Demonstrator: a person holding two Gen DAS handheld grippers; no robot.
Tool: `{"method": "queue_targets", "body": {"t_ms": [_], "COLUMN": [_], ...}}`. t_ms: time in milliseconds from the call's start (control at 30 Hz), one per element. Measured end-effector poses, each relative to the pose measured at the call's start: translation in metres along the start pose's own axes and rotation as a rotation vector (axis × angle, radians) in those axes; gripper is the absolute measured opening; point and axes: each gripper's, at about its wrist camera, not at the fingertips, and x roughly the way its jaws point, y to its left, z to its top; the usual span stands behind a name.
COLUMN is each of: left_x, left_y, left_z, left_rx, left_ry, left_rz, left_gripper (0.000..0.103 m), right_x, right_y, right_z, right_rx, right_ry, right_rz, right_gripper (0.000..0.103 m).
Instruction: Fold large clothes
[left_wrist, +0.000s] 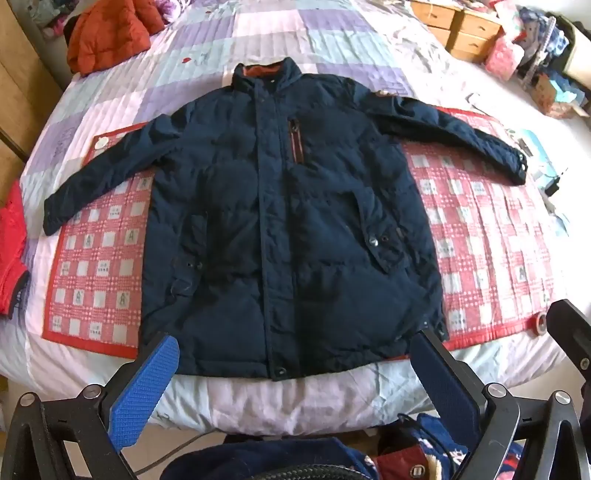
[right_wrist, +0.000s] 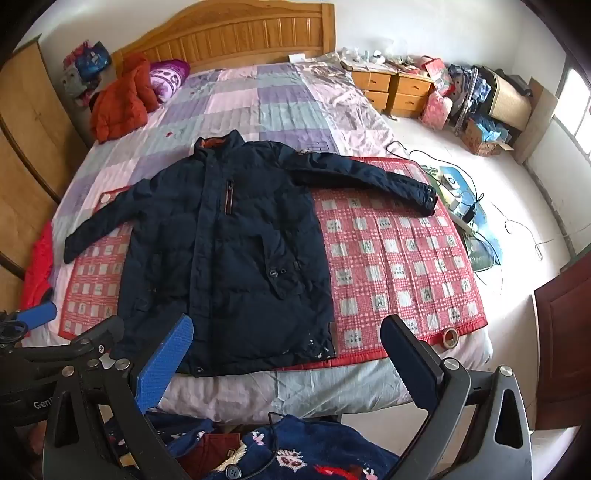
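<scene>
1. Left gripper (left_wrist: 291, 384): jaws wide apart, nothing btwn them, hovering just short of the hem. Blue pad (left_wrist: 146, 391) on one side, dark pad (left_wrist: 447, 387) on the other.
2. Right gripper (right_wrist: 284, 354): jaws also spread wide, empty; hem corner sits just beyond and btwn the pads.
3. Navy padded jacket (left_wrist: 280, 229) lies front-up, flat on the red checked mat (left_wrist: 487, 236) on the bed (left_wrist: 280, 398), straight ahead of both sets of jaws. Not yet folded, by the look of it.
4. Orientation: long axis runs away from the jaws, hem nearest, collar (left_wrist: 266, 79) farthest. Sleeves stretch out to either side, cuffs angled back toward the jaws.
5. Step in hand, likely: fold a sleeve in. Best done by pinching the cuff (left_wrist: 517, 170) w/ only the fabric layers, not the mat, lifting low, laying it across the chest w/o dragging the body off-centre.
6. Padding is bulky; press the crease flat before the next fold.
7. Beyond the collar: orange jacket (left_wrist: 110, 37), clear of the work.
</scene>
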Motion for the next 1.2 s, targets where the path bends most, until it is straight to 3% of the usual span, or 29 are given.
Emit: {"method": "queue_targets", "body": {"t_ms": [1200], "left_x": [0.006], "left_y": [0.002], "left_z": [-0.006], "left_rx": [-0.01], "left_ry": [0.022], "left_rz": [-0.017], "left_gripper": [0.103], "right_x": [0.005], "right_y": [0.002], "right_z": [0.006], "right_rx": [0.003], "right_ry": [0.01], "right_rz": [0.006], "right_gripper": [0.103]}}
